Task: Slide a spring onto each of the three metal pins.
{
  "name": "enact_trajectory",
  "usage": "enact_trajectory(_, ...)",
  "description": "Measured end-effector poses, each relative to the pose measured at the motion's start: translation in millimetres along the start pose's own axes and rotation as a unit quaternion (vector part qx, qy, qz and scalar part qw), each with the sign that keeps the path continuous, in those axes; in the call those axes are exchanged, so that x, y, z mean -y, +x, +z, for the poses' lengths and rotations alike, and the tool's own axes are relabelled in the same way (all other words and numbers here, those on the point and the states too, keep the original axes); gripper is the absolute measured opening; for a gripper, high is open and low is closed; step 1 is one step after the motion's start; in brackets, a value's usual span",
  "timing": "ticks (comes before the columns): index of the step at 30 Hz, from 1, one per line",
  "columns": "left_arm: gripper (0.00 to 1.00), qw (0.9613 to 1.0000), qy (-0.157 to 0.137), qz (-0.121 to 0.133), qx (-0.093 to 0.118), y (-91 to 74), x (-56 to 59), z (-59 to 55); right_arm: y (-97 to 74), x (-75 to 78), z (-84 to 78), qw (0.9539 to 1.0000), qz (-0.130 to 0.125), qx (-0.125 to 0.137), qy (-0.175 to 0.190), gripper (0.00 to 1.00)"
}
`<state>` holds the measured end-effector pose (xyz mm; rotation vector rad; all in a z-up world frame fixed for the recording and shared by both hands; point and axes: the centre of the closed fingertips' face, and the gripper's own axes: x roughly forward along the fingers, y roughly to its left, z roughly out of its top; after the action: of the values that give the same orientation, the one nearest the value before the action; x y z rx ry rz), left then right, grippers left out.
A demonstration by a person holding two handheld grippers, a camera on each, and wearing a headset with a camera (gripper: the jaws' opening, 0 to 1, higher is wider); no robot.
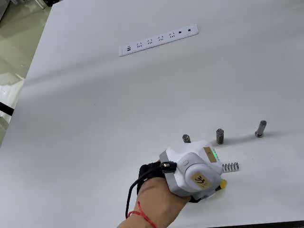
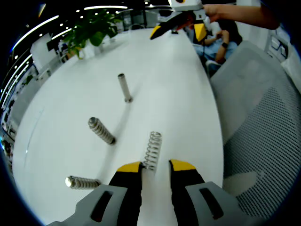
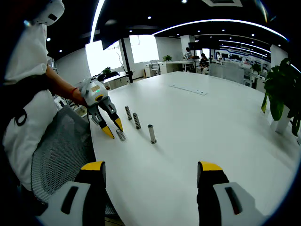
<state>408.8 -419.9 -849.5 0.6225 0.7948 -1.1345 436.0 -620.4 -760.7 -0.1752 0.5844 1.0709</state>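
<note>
Jaws spread on both: right gripper (image 3: 150,167) aside, left gripper (image 2: 155,165) straddling the loose spring (image 2: 152,148); near pin (image 2: 82,182) and middle pin (image 2: 100,130) carry springs, far pin (image 2: 124,87) bare.

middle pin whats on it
A spring sits around the middle pin, wrapping its shaft. Only the pin's top end shows; the shaft under the coils is hidden.

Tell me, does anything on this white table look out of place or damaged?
Nothing looks damaged. One small steel coil spring lies flat on the white table, its near end between the tips of the open left gripper; the bare upright metal pin has no spring yet.
</note>
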Motion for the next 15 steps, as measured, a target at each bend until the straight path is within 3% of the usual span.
enact_trajectory(6, 0.19, 1.0000, 0.000, 0.003, -0.006, -1.0, -1.6, -2.2, -2.7, -1.7, -1.2, 1.0000, 0.000, -0.001, 0.001, 0.81)
enact_trajectory(15, 0.13, 0.9997, 0.023, 0.001, -0.013, -1.5, -0.5, -3.2, -3.5, -2.9, -1.6, 1.0000, 0.001, -0.004, -0.001, 0.82)
